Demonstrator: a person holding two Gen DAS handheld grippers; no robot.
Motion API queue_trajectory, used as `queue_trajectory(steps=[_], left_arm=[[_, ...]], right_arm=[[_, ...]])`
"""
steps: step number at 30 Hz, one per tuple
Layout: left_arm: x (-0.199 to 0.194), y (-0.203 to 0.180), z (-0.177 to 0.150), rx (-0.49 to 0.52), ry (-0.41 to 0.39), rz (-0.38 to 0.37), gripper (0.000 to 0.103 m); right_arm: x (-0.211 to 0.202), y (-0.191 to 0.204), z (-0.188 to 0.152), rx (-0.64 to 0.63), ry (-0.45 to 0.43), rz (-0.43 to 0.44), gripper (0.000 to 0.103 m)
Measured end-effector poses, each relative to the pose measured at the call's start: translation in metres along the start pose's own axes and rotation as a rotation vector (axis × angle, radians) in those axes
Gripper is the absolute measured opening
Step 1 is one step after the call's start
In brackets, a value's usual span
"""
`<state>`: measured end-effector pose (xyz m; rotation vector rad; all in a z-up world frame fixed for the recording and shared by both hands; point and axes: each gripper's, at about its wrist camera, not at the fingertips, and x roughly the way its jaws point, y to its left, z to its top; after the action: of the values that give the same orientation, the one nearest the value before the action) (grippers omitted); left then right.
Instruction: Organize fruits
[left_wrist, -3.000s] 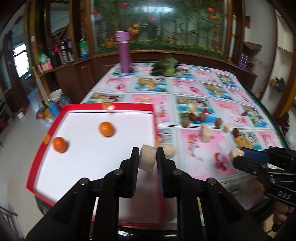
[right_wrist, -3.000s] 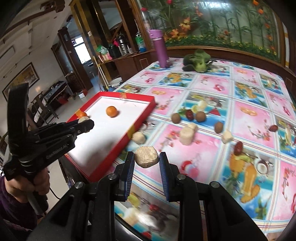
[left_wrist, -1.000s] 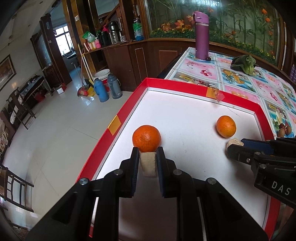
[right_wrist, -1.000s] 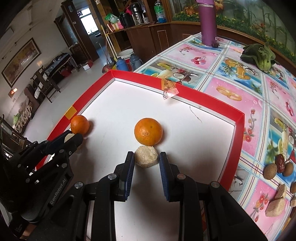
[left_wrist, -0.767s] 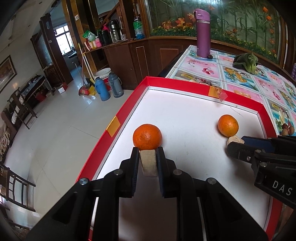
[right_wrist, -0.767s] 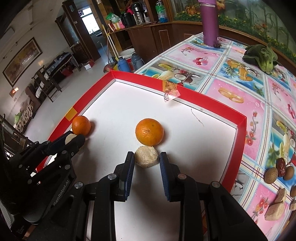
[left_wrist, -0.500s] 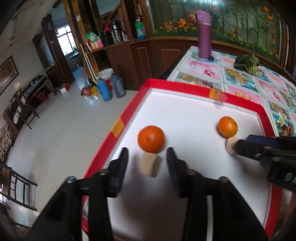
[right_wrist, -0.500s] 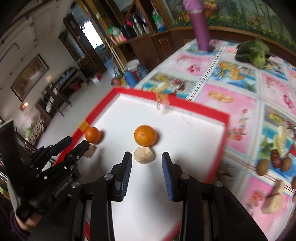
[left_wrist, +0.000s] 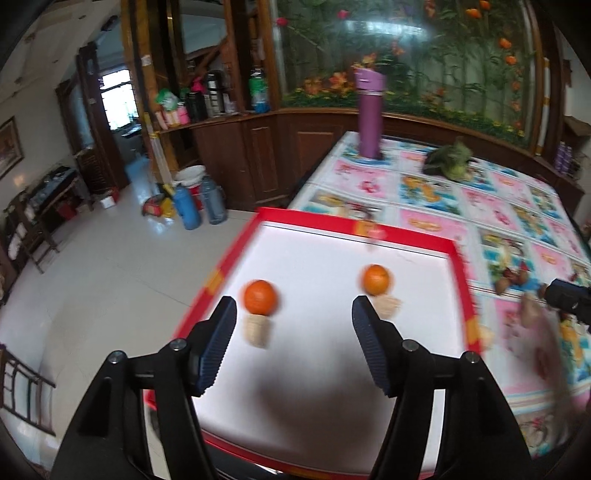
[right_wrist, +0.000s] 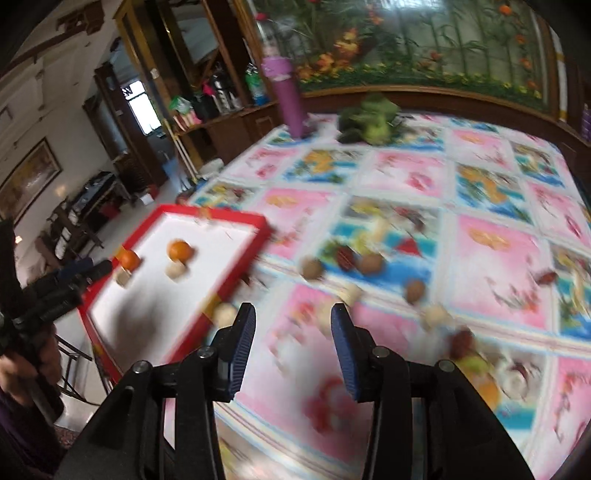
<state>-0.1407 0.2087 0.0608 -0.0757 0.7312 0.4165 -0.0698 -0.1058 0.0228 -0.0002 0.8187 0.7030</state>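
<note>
A red-rimmed white tray (left_wrist: 458, 258) holds two oranges, the left orange (left_wrist: 260, 297) and the right orange (left_wrist: 375, 279). A beige piece (left_wrist: 258, 332) lies in front of the left one, and a second beige piece (left_wrist: 388, 306) lies by the right one. My left gripper (left_wrist: 291, 317) hovers above the tray with its jaws opening wide and nothing between them. My right gripper (right_wrist: 292, 317) is over the tablecloth to the right of the tray (right_wrist: 255, 236), jaws opening and empty. Loose beige pieces (right_wrist: 351, 293), brown nuts (right_wrist: 312, 268) and a red date (right_wrist: 345, 254) lie ahead of it, blurred.
A purple bottle (left_wrist: 369, 114) and a green vegetable (left_wrist: 448, 162) stand at the far end of the patterned table (right_wrist: 491, 258). The tray sits at the table's left edge, with tiled floor and flasks (left_wrist: 188, 210) beyond. A hand (right_wrist: 22, 362) holds the left gripper.
Both grippers opened and let go of their beige pieces beside the oranges. The left one drew back and up. The right one swung right, off the tray and over the tablecloth.
</note>
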Motion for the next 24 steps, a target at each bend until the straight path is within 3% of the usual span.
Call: queue_trajectory(steps=[8, 17, 20, 24], left_arm=[[-0.015, -0.064, -0.008, 0.130, 0.038, -0.216, 0.066], [0.003, -0.130, -0.016, 0.328, 0.135, -0.442, 0.066], [0.011, -0.139, -0.015, 0.377, 0.163, -0.546, 0.066], [0.027, -0.148, -0.012, 0.425, 0.204, -0.625, 0.066]], right_arm=[[-0.028, -0.036, -0.041, 0.041, 0.002, -0.048, 0.042], [-0.036, -0.055, -0.048, 0.099, -0.020, -0.025, 0.042], [-0.034, -0.059, -0.049, 0.116, -0.021, -0.004, 0.042], [-0.032, -0.061, -0.047, 0.119, -0.024, 0.010, 0.042]])
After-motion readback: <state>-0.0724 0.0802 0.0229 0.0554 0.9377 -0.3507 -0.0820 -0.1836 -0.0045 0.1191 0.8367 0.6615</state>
